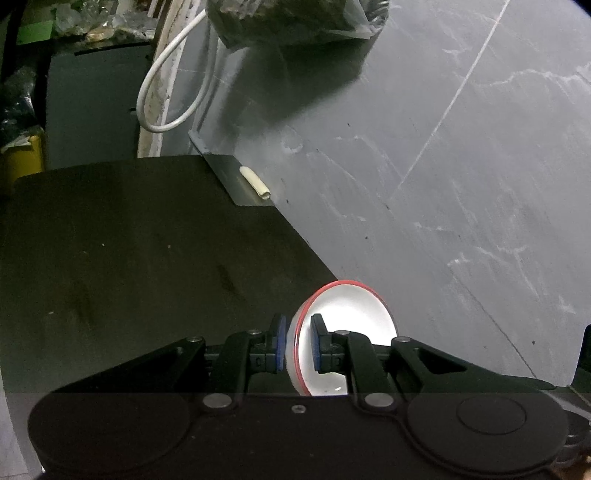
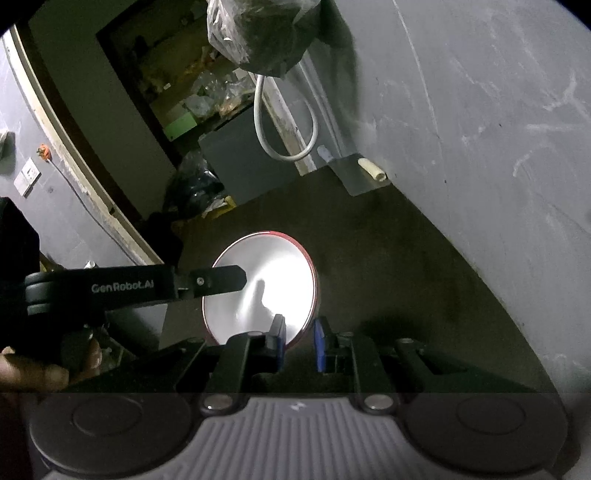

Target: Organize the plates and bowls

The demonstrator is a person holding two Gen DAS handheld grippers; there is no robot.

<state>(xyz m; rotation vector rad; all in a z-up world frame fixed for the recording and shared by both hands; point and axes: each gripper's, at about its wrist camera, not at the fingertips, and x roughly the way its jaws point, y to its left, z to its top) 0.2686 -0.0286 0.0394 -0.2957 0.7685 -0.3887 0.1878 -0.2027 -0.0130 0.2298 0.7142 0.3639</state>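
A white bowl with a red rim (image 1: 354,317) is tilted on its side, its hollow facing right. My left gripper (image 1: 297,343) is shut on its near rim, one blue pad outside and one inside. In the right wrist view the same bowl (image 2: 266,291) faces the camera, and the left gripper's black finger (image 2: 218,280) reaches in from the left onto its rim. My right gripper (image 2: 299,343) stands in front of the bowl's lower edge, shut, with only a narrow dark gap and nothing between its blue pads.
A dark counter (image 1: 147,258) lies below, against a grey veined wall (image 1: 461,166). A filled plastic bag (image 1: 291,18) hangs at the top beside a looped white cable (image 1: 162,92). A small cream tube (image 1: 255,182) rests on a metal bracket. A hand (image 2: 33,369) shows at lower left.
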